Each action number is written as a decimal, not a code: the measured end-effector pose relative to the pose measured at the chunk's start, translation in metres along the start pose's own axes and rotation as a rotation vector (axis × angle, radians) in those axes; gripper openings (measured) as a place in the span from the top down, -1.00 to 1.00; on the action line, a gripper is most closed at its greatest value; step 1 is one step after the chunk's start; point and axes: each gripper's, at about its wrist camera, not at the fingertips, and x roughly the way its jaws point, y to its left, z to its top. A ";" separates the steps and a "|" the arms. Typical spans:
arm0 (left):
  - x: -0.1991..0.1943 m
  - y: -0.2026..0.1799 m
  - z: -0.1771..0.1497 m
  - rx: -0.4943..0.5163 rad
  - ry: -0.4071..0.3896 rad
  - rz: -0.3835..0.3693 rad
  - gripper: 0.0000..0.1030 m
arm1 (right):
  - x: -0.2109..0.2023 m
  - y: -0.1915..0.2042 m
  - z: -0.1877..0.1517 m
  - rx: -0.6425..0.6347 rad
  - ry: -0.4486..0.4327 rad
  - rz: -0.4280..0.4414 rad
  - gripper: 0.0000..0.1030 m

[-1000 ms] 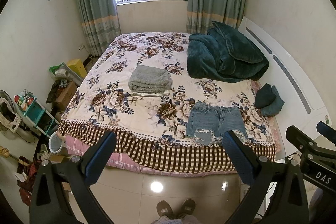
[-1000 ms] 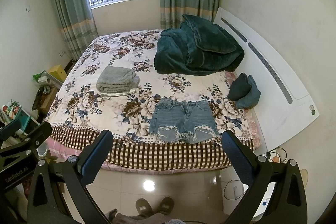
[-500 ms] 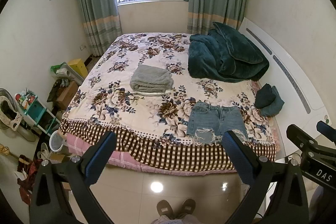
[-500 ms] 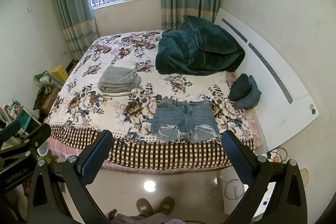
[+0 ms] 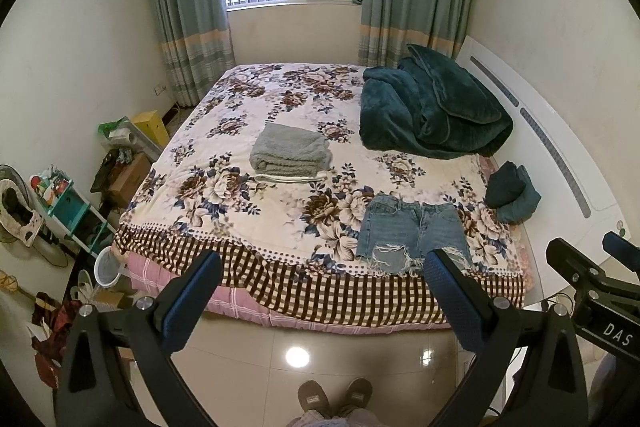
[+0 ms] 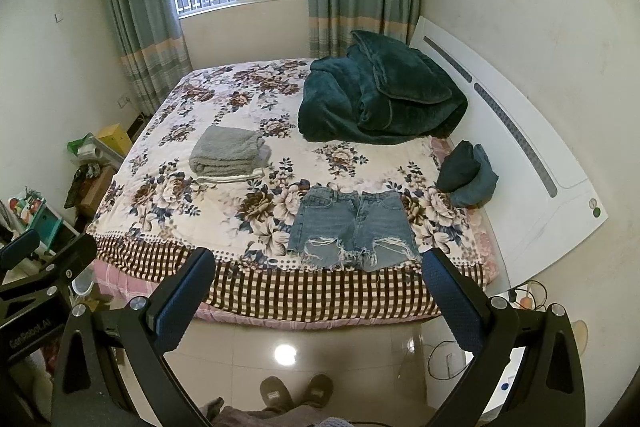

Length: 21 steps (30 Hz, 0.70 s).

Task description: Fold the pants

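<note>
A pair of ripped blue denim shorts (image 5: 408, 231) lies flat on the floral bedspread (image 5: 248, 195) near the bed's front right edge, waistband away from me; it also shows in the right wrist view (image 6: 352, 223). My left gripper (image 5: 320, 279) is open and empty, held above the floor in front of the bed. My right gripper (image 6: 318, 279) is open and empty too, at about the same distance. Neither touches the shorts.
A folded grey blanket (image 5: 290, 151) lies mid-bed. A heaped dark green quilt (image 5: 432, 111) fills the far right. Two small dark green cushions (image 5: 512, 193) sit by the white headboard (image 5: 560, 155). Clutter and a shelf (image 5: 68, 203) stand left of the bed. Tiled floor (image 5: 296, 355) is below.
Both views have shifted only slightly; the grippers stay open and the shorts have not moved.
</note>
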 end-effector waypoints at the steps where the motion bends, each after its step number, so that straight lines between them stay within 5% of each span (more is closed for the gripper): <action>1: 0.000 0.000 0.000 0.000 0.000 0.000 -1.00 | 0.000 0.000 0.000 0.000 -0.001 -0.001 -1.00; 12: 0.000 0.000 0.000 -0.003 0.000 -0.003 -1.00 | -0.001 0.000 -0.002 -0.002 -0.004 -0.001 -1.00; 16: -0.006 0.000 0.004 -0.003 0.003 -0.005 -1.00 | -0.046 0.024 -0.008 -0.006 0.006 -0.002 -1.00; 21: -0.001 0.002 -0.001 -0.005 0.010 -0.007 -1.00 | -0.045 0.026 -0.008 0.007 0.025 -0.011 -1.00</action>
